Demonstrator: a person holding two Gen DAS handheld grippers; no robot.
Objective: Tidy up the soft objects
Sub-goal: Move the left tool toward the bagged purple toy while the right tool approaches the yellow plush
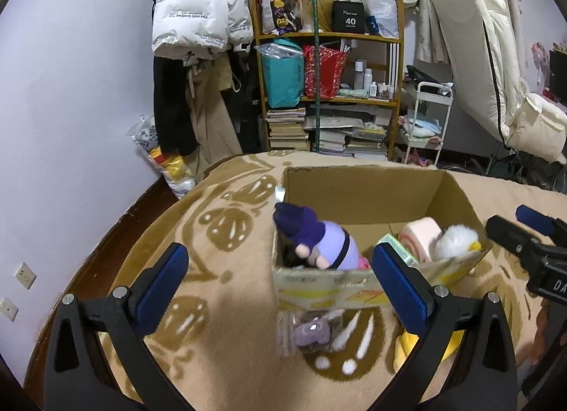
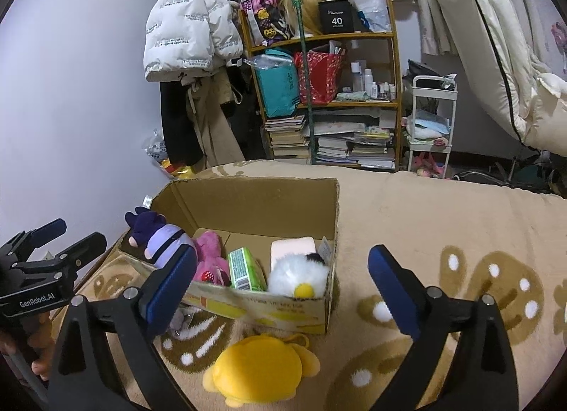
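Both tools gape empty — the right tool (image 2: 280,283) hovers over the yellow plush (image 2: 260,370) at 6 o'clock of the cardboard box (image 2: 248,198); next, descend and clamp it.

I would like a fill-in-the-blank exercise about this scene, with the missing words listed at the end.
1. The yellow plush toy lies on the blanket, outside the ____ box.
2. Both the left gripper and the right gripper are ____ and hold nothing.
3. The toy leaning on the box's left edge wears a dark ____ hat.
4. Inside the box, the white fluffy toy sits right of a ____ packet.

Missing words: cardboard; open; purple; green
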